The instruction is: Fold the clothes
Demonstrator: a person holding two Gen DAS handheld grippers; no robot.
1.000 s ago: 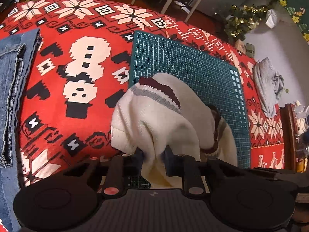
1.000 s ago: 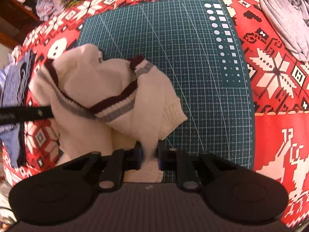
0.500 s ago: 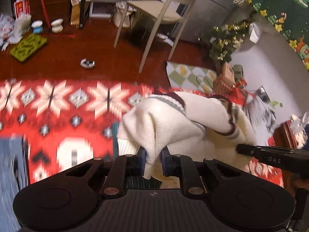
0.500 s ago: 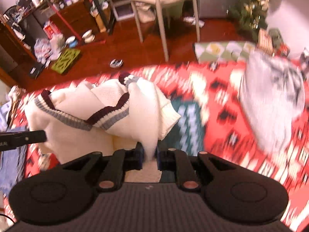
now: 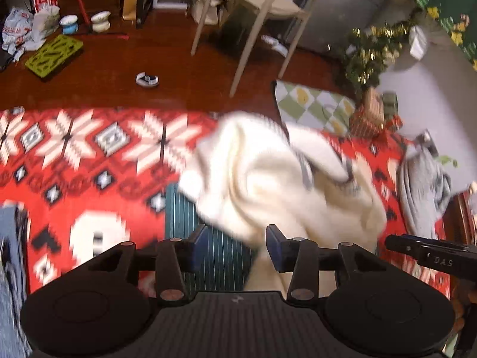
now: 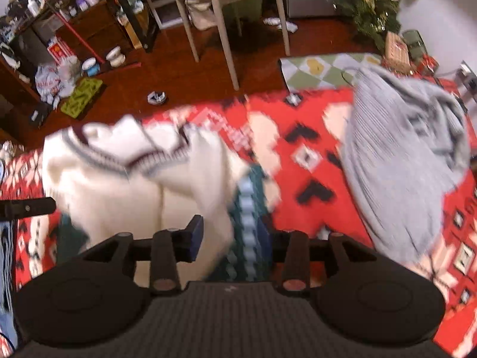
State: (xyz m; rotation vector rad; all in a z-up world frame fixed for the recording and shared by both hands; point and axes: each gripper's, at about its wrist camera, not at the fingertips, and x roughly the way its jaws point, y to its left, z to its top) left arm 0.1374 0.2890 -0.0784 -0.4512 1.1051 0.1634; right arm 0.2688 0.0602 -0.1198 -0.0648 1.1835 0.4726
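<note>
The red patterned cloth (image 5: 89,161) covers the whole work surface; its far edge runs across the middle of both views, and beyond it lies open dark wood floor (image 5: 167,68) up to a pale chair (image 5: 262,9). A green cutting mat (image 5: 220,256) lies on the cloth, mostly hidden; in the left view only a strip shows between the fingers, and in the right view only its marked edge (image 6: 249,208).

The cream sweater (image 5: 268,185) with maroon and grey trim sits bunched and blurred over the mat, reaching almost to the cloth's far edge. Whether it is resting or in the air cannot be told through the blur. A grey garment (image 6: 399,161) lies heaped on the cloth to the right, apart from the sweater, with a band of bare red cloth between them. Blue denim (image 5: 12,238) shows at the left edge, well apart from the sweater, with a broad stretch of open cloth between.

The left gripper (image 5: 237,243) has its jaws spread wide; the sweater's lower edge hangs just past the right finger, with nothing clamped. The right gripper (image 6: 231,235) is also spread wide, with sweater fabric and mat visible in the gap, and neither pad presses on the cloth. Each gripper's tip shows as a black bar at the side of the other's view, flanking the sweater.
</note>
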